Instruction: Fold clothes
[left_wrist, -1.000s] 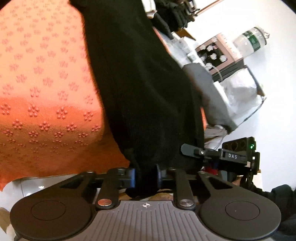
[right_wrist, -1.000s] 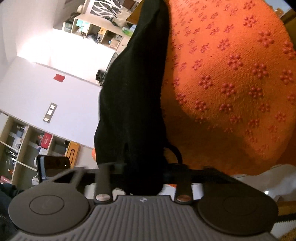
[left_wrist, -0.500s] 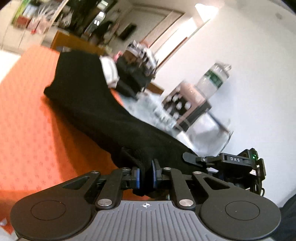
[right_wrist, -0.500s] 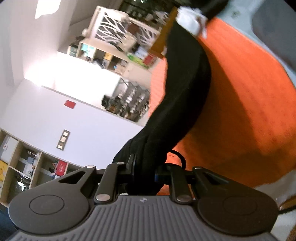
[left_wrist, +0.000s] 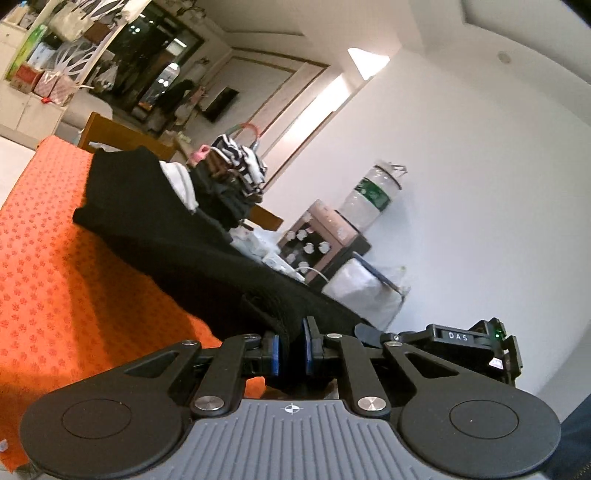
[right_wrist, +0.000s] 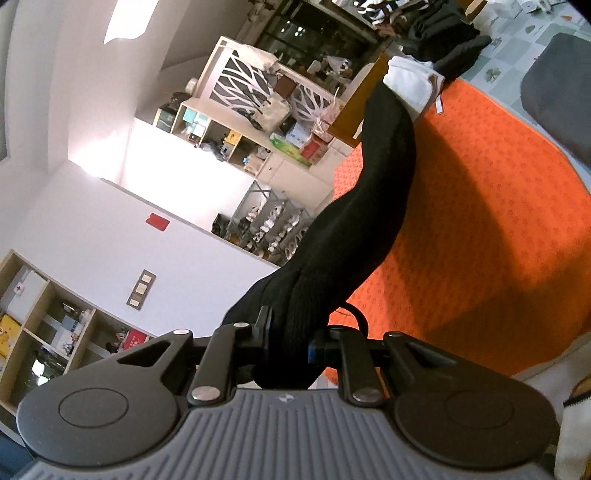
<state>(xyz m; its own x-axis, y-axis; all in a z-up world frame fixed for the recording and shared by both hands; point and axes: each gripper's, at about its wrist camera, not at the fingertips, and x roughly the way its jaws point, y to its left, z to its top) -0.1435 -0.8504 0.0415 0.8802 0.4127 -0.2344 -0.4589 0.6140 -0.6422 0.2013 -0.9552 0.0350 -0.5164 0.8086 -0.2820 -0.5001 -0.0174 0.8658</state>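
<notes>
Garment: I have a black garment (left_wrist: 192, 258) pinched at its near edge and raised, while its far end lies on the orange patterned cloth (left_wrist: 55, 258) covering the counter.
Left gripper (left_wrist: 290, 349): narrow, blue pads clamped on a bunched fold of the black fabric.
Right gripper (right_wrist: 288, 341): narrow, closed on a thick roll of the same garment (right_wrist: 369, 206); a thin dark loop hangs beside it.
Progress: I judge this an early stage; the piece is lifted for spreading or a first fold, with no finished fold visible.
Remaining: lay flat, fold, then the heap of clothes (left_wrist: 229, 177) beyond.
Hidden: garment type, sleeves and hems unreadable; span between my grippers is out of frame.
Unclear: white item (right_wrist: 410, 85) at the far end, unidentified.
</notes>
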